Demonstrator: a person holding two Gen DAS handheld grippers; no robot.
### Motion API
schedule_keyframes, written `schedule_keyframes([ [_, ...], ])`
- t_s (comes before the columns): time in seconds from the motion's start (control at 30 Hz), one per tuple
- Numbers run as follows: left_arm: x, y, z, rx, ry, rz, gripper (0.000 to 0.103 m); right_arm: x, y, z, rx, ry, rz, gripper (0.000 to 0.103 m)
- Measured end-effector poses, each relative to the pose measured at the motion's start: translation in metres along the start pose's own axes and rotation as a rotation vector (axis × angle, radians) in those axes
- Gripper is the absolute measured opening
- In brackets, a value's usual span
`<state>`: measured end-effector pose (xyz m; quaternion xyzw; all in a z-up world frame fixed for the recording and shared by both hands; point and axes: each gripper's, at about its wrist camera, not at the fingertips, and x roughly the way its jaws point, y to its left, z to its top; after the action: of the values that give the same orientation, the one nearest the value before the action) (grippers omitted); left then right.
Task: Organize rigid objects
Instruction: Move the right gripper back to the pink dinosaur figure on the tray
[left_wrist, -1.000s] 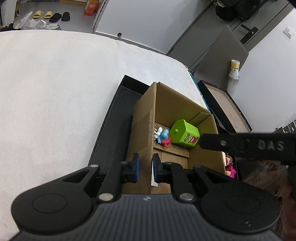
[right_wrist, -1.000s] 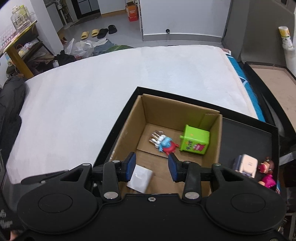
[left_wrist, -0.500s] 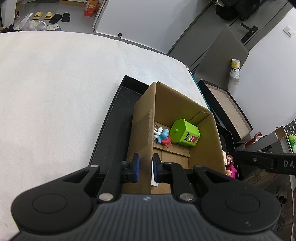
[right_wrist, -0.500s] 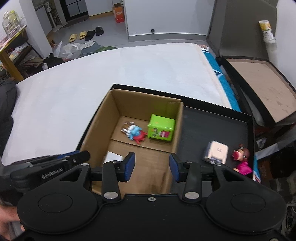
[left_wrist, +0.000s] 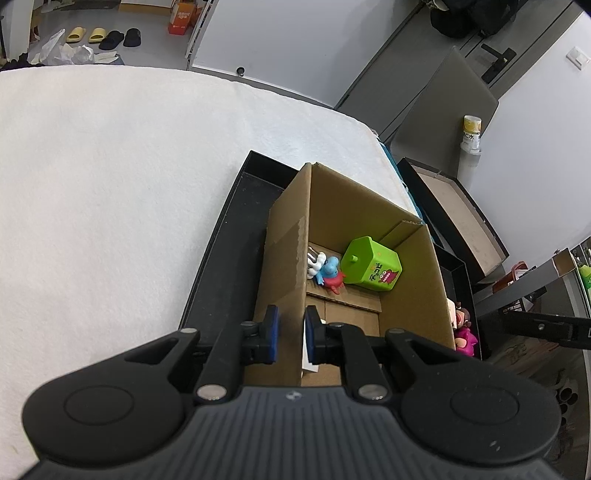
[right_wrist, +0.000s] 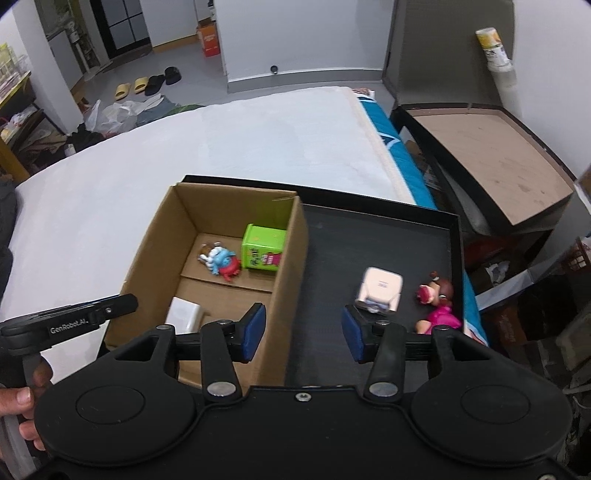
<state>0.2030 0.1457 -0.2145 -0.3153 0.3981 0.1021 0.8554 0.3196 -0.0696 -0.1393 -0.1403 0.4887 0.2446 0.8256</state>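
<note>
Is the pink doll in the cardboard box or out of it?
Out. The pink doll lies on the black tray, right of the cardboard box.

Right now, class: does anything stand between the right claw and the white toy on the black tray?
Nothing visible does. The right claw, jaws opening and empty, faces the white toy across bare black tray; the cardboard box stands aside.

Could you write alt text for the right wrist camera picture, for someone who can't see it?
The right gripper, jaws opening on nothing, hovers over a black tray holding a cardboard box of toys, a white gadget and a doll.
</note>
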Motion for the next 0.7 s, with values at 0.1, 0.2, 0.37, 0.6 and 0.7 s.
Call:
schedule_keyframes([
  [0.1, 0.0, 0.0, 0.0, 0.0, 0.0, 0.002, 0.013, -0.002, -0.01, -0.002, 0.014, -0.007, -0.008, 0.049],
  [0.2, 0.0, -0.001, 0.0, 0.003, -0.001, 0.004, 0.013, -0.003, -0.02, -0.005, 0.03, -0.01, -0.016, 0.05],
  [0.37, -0.001, -0.002, 0.0, 0.006, -0.004, 0.007, 0.013, -0.003, -0.035, -0.008, 0.05, -0.014, -0.029, 0.053],
  [0.6, 0.0, -0.004, -0.001, 0.017, -0.007, 0.018, 0.013, -0.001, -0.05, -0.012, 0.067, -0.013, -0.043, 0.054],
  [0.7, 0.001, -0.006, -0.001, 0.024, -0.007, 0.026, 0.013, -0.001, -0.058, -0.013, 0.073, -0.012, -0.051, 0.054],
])
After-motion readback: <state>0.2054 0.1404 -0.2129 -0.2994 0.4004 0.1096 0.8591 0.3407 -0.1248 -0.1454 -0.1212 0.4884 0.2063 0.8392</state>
